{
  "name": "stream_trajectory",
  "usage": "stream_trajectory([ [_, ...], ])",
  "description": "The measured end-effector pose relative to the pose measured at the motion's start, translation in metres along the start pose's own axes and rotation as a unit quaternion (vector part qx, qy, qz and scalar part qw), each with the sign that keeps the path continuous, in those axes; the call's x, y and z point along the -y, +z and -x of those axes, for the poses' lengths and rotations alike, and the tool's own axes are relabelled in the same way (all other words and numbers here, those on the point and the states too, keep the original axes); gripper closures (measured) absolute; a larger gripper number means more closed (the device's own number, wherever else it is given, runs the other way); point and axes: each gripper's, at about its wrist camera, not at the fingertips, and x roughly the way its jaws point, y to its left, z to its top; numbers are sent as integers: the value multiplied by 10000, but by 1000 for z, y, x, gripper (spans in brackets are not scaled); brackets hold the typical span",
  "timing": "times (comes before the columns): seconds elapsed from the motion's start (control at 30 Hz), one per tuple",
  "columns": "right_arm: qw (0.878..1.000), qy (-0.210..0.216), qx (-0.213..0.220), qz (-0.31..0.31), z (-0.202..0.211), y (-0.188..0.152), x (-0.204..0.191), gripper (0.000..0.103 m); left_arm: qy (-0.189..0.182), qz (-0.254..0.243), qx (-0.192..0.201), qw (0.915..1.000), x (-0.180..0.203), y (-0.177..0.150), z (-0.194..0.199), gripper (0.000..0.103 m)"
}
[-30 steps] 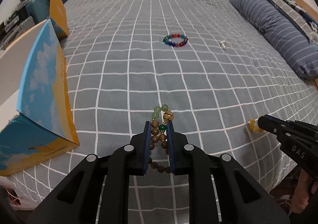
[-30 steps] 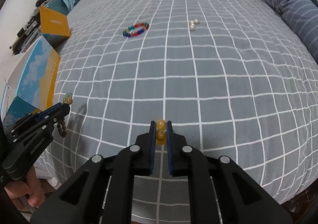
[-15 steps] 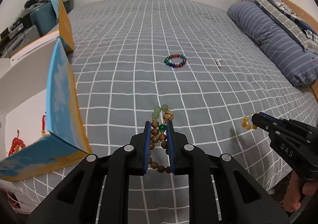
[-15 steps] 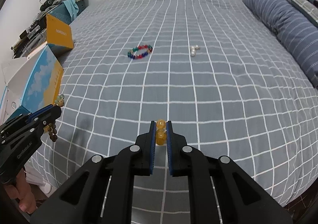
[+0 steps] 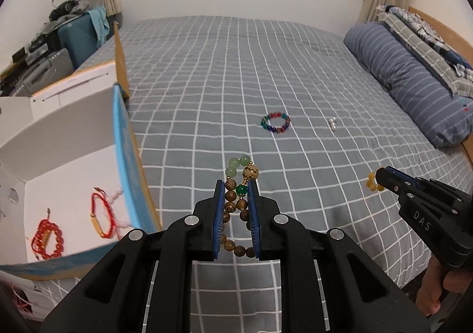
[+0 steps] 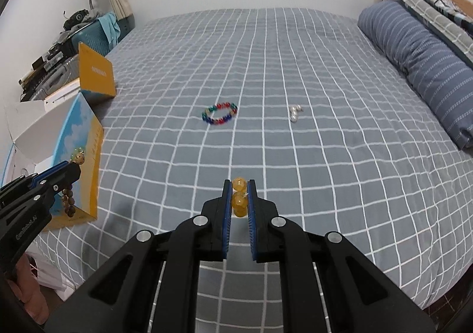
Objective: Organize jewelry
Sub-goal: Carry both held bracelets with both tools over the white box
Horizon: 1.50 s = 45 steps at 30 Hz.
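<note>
Grey checked bedding (image 5: 207, 72) covers the bed. Above its near edge the left gripper (image 5: 236, 185) clamps a wooden bead bracelet (image 5: 233, 205), and the right gripper (image 6: 239, 185) pinches amber beads (image 6: 239, 200). An open box (image 5: 74, 185) at the left edge holds red bracelets (image 5: 47, 239). Mid-bed lie a multicolored bracelet (image 5: 275, 123) and pearls (image 5: 333, 124).

Wooden bead bracelet (image 5: 236, 208) partly hidden between left gripper (image 5: 236, 185) fingers. Silver piece (image 6: 295, 113) too small to identify. Box (image 5: 74, 155) cut off at frame edge.
</note>
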Motion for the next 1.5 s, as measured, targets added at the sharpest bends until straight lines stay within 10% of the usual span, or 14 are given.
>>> stream_trajectory([
  [0.67, 9987, 305, 230, 331, 2, 36, -86, 94, 433, 402, 303, 9978, -74, 26, 37, 88],
  [1.5, 9856, 1162, 310, 1191, -5, 38, -268, 94, 1413, 1468, 284, 9786, -253, -17, 85, 88],
])
